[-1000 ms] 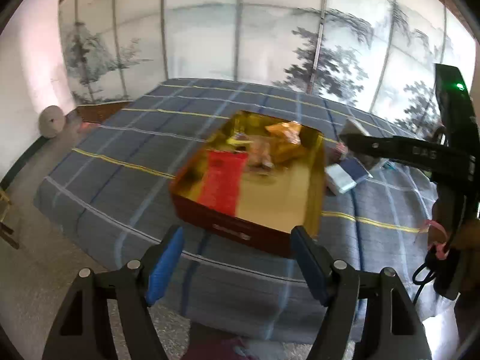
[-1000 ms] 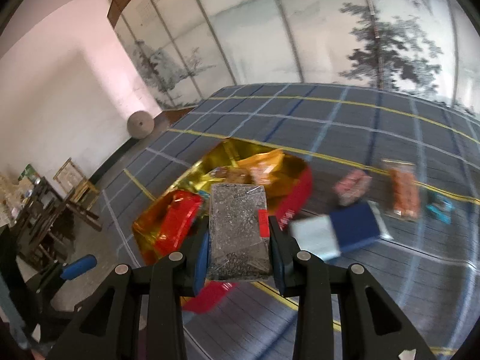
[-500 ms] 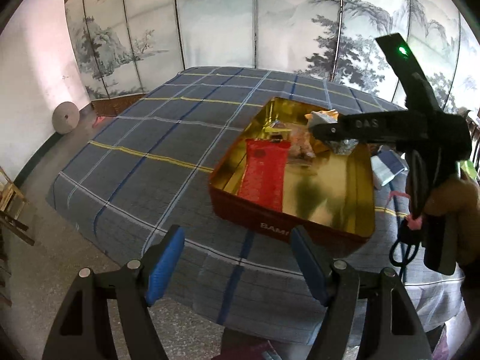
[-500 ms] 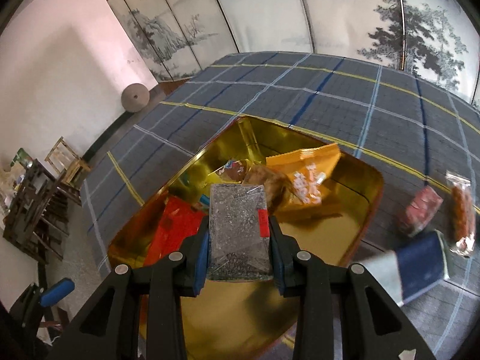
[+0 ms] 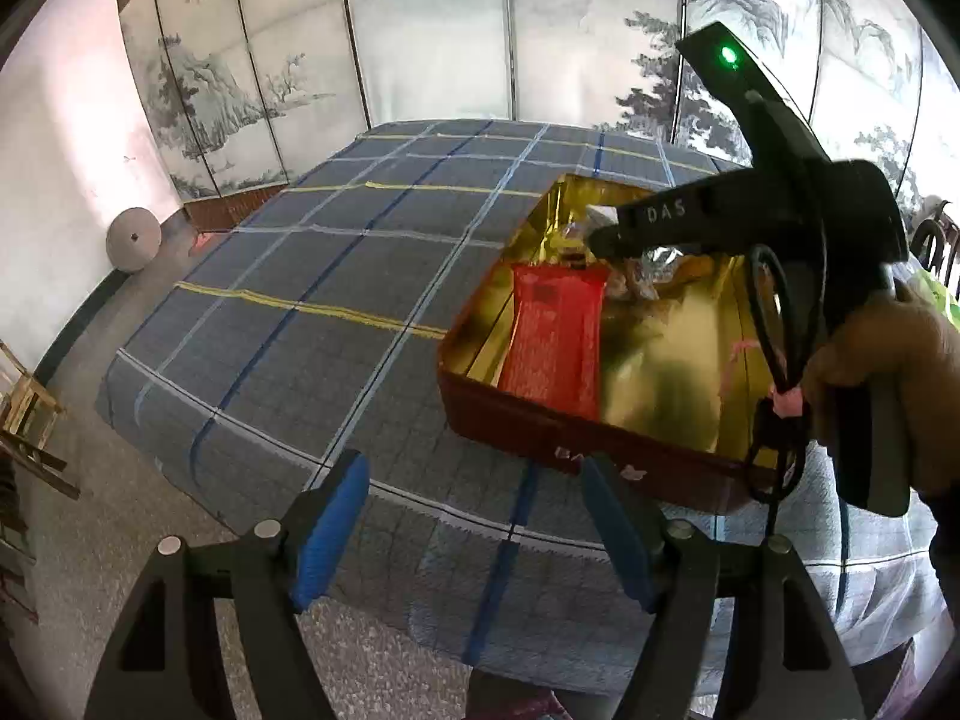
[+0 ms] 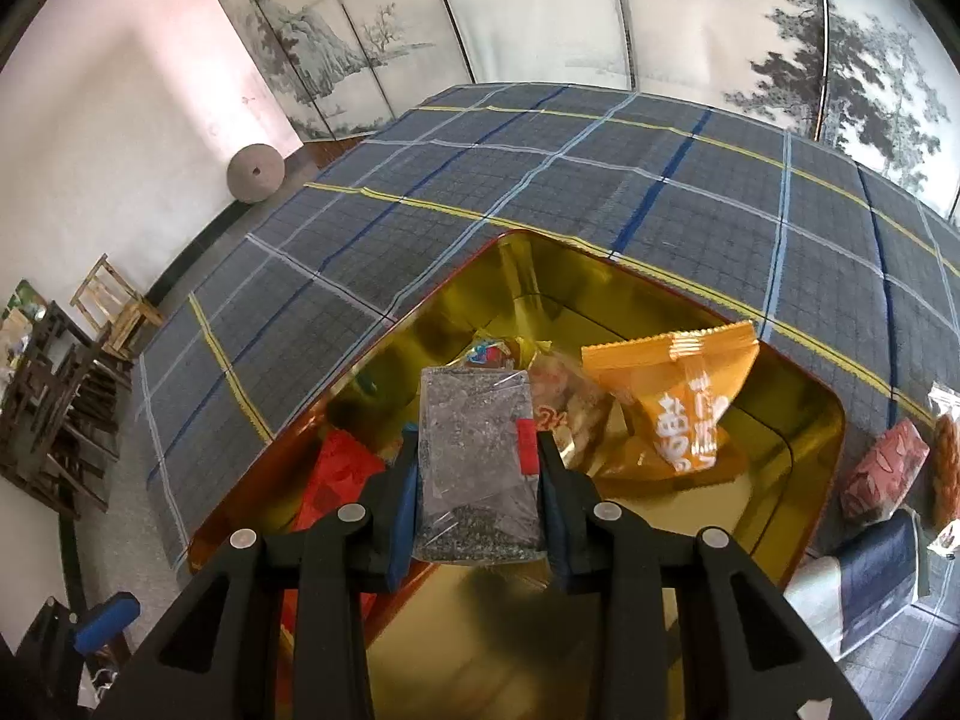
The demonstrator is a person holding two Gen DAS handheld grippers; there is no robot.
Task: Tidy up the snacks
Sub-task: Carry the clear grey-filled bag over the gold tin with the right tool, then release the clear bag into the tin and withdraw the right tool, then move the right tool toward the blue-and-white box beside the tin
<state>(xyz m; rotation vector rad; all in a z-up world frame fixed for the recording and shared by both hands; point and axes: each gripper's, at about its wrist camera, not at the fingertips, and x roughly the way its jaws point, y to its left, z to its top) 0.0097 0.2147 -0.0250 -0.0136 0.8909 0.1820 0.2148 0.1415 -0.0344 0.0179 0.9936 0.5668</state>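
A red tin with a gold inside [image 6: 822,420] sits on the plaid table; it also shows in the left wrist view [image 5: 540,426]. In it lie a red packet [image 5: 555,342], an orange packet [image 6: 684,402] and a few small snacks [image 6: 564,396]. My right gripper [image 6: 477,480] is shut on a clear packet of grey-black bits [image 6: 477,468], held above the tin's inside. My left gripper [image 5: 474,534] is open and empty, off the table's near edge, in front of the tin.
Right of the tin lie a pink-red packet [image 6: 882,468], a blue and white packet [image 6: 870,564] and an orange-brown snack [image 6: 948,450]. A painted folding screen [image 5: 510,60] stands behind the table. Wooden chairs [image 6: 78,348] stand at the left.
My right gripper has carried the grey packet further over the tin and lower into it. The left gripper has drifted left, so the tin sits further right in its view.
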